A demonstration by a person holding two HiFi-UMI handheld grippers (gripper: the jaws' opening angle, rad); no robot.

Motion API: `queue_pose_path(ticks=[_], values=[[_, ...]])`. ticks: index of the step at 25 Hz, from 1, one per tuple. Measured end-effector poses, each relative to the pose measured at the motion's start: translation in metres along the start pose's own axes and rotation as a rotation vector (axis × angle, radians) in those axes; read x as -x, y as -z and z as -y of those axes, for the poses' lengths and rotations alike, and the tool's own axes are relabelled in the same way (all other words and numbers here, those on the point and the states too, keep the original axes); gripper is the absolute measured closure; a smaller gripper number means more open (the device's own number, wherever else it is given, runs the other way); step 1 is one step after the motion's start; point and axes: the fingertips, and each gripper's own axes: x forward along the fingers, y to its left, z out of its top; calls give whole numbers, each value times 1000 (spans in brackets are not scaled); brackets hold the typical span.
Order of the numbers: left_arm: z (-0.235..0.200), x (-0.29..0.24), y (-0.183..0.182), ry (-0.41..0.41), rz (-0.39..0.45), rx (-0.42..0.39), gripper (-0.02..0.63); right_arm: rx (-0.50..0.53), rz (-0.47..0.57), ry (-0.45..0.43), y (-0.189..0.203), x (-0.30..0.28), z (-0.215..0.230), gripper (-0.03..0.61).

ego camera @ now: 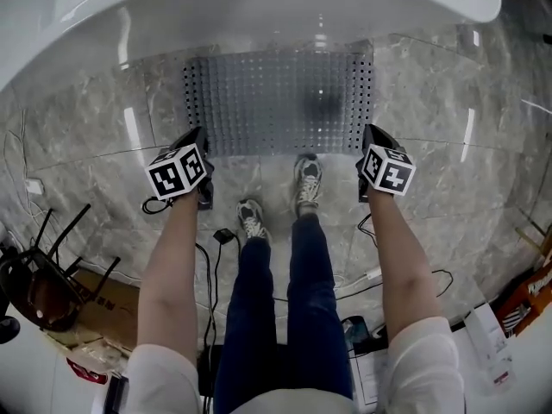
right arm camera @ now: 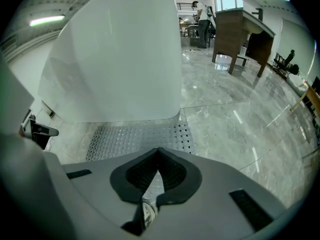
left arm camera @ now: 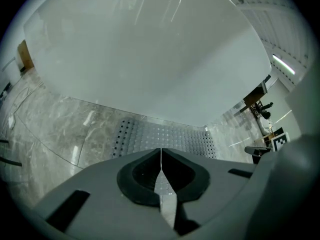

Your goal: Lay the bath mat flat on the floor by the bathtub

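Observation:
The grey perforated bath mat [ego camera: 280, 102] lies spread flat on the marble floor, with its far edge tucked under the rim of the white bathtub [ego camera: 259, 7]. My left gripper [ego camera: 197, 134] hangs above the mat's near left corner, and my right gripper [ego camera: 373, 133] hangs above its near right corner. Both are shut with nothing in them and are clear of the mat. In the left gripper view the mat [left arm camera: 165, 136] shows beyond the closed left gripper [left arm camera: 161, 151], below the bathtub [left arm camera: 150, 59]. The right gripper view shows the mat [right arm camera: 135, 136] ahead of the closed right gripper [right arm camera: 159, 151].
The person's two shoes [ego camera: 308, 179] stand just short of the mat's near edge. Cables [ego camera: 216, 240] run over the floor behind them. A dark chair [ego camera: 43, 274] stands at the left, boxes and papers [ego camera: 509, 317] at the lower right. A wooden desk [right arm camera: 245, 29] stands far off.

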Motion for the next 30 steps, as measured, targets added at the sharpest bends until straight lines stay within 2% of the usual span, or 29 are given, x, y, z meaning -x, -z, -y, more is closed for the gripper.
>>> queue_pose_path(ticks=[12,21,30], values=[[41,70,-30,48,99,-17,577,-23,143,-59,-47,82,-27,549],[82,143,-62,138,214,-49,576,-90,229,-77,-74,156,-45,549],[104,216,-82,197,296,-53,577,-108,305,-111,-99,228,-75,549]])
